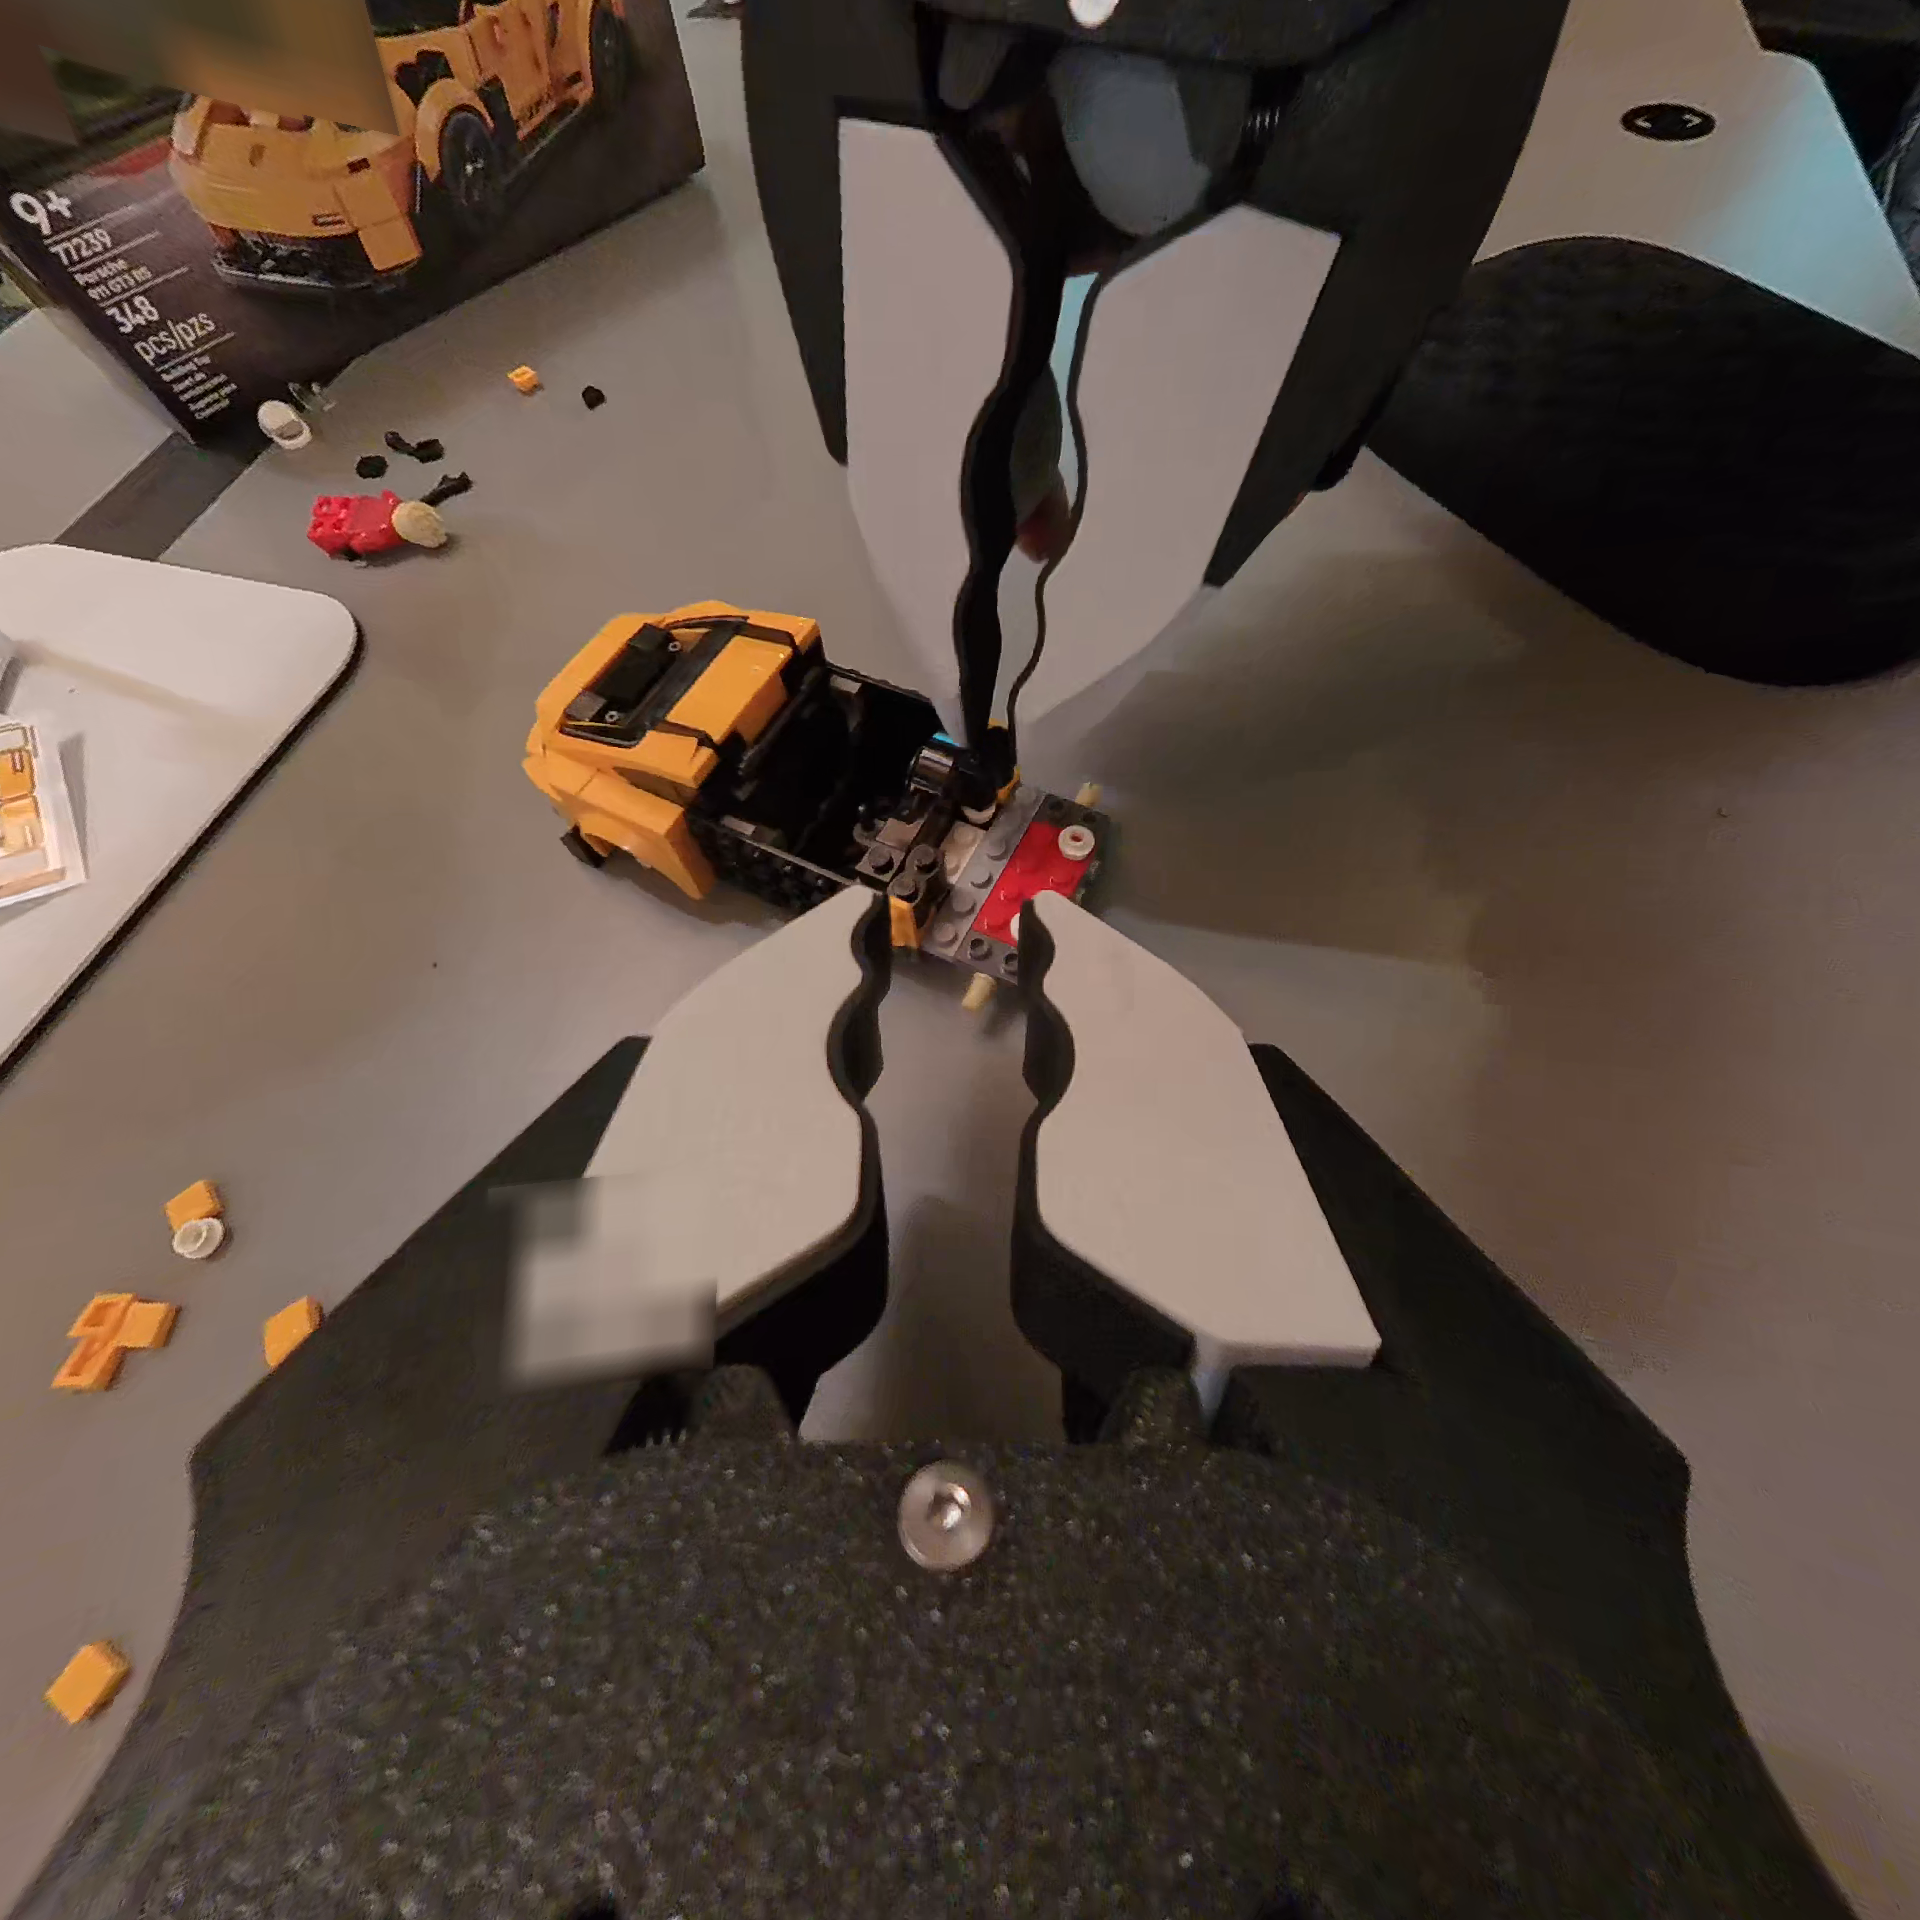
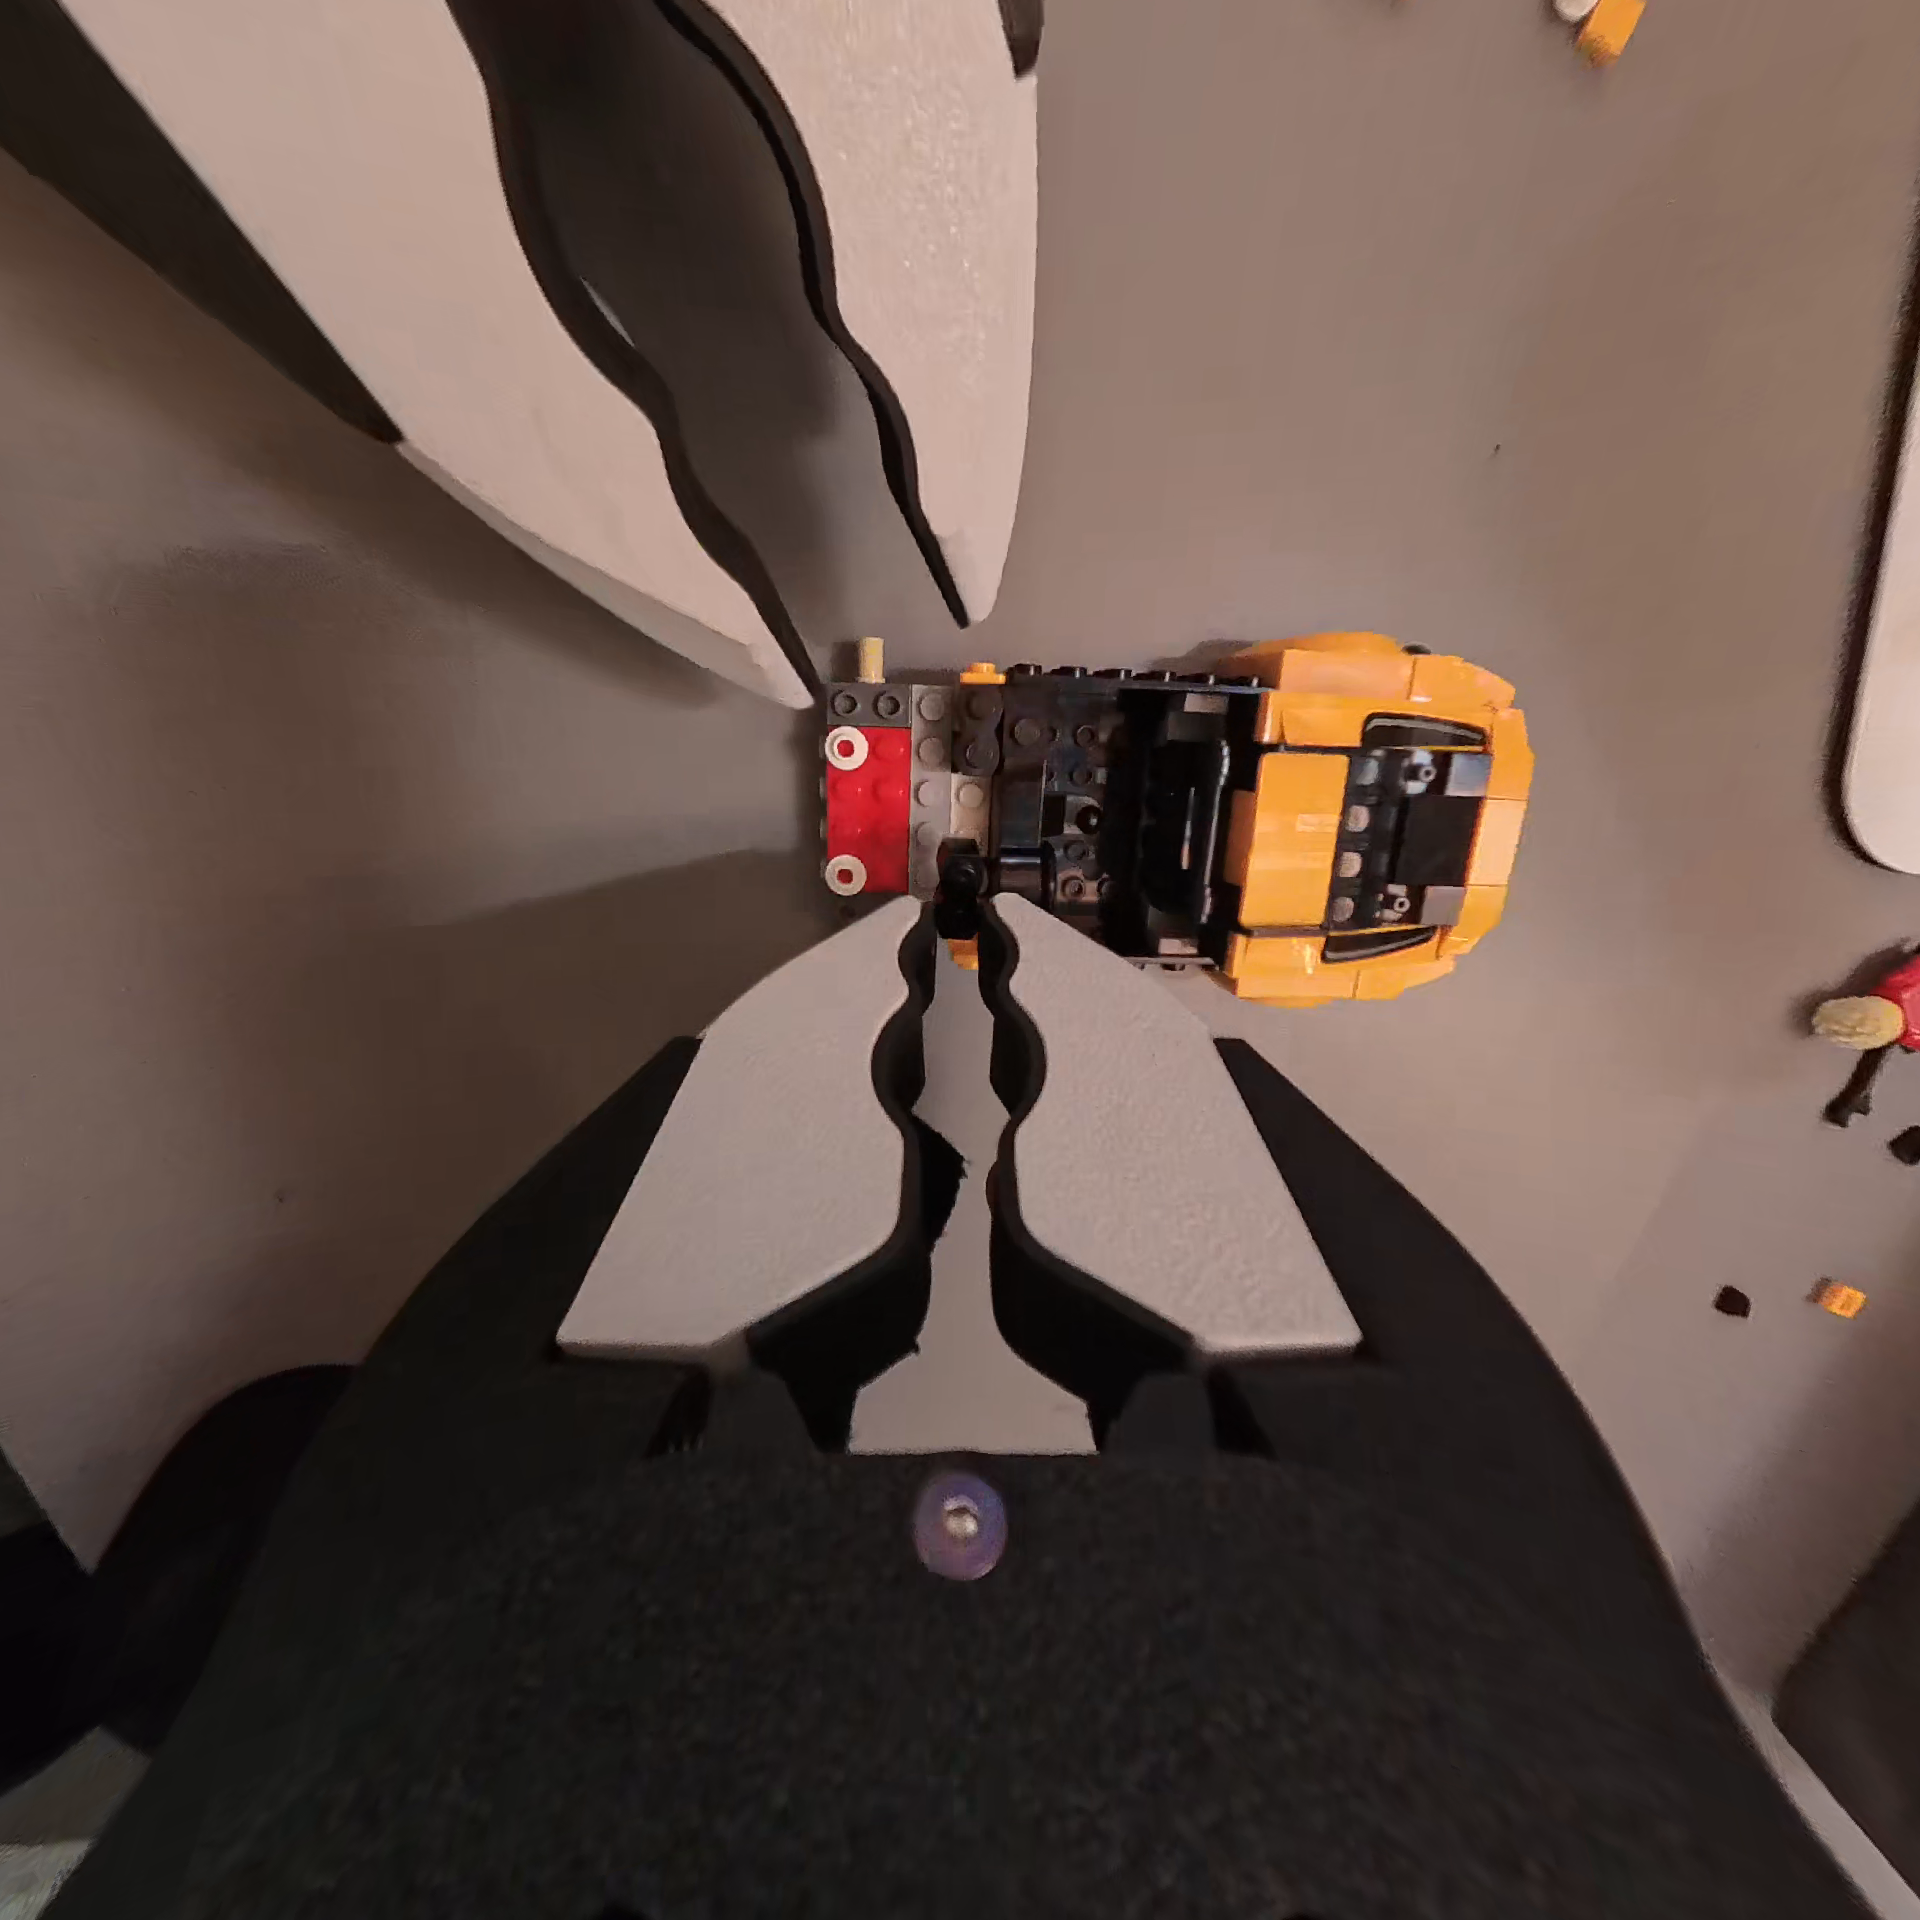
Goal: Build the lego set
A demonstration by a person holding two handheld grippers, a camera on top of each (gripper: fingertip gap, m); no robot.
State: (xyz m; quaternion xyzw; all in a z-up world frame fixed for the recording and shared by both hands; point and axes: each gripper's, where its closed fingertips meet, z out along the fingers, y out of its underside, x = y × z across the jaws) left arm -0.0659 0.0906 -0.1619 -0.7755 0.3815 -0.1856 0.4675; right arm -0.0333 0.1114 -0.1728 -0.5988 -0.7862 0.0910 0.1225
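Observation:
A part-built orange and black brick car (image 1: 665, 717) lies on the grey table (image 1: 1455, 935). Its bare studded front end has a red plate (image 1: 1044, 868). My left gripper (image 1: 951, 920) is open at the near edge of that front end. In the right wrist view one left fingertip (image 2: 805, 694) is at the chassis corner and the other stands clear of the car (image 2: 1371, 821). My right gripper (image 2: 956, 920) is shut on a small black piece (image 2: 958, 883) on the chassis edge next to the red plate (image 2: 871, 800). The right gripper also shows from above in the left wrist view (image 1: 985, 753).
The set's box (image 1: 364, 187) stands at the far left. A white mat (image 1: 156, 665) with a booklet lies to the left. Loose orange bricks (image 1: 114, 1340), small black bits (image 1: 416, 452) and a red figure (image 1: 364, 520) are scattered to the left. A dark sleeve (image 1: 1662, 468) lies at the right. About 5 centimeters separates my left fingertips from my right.

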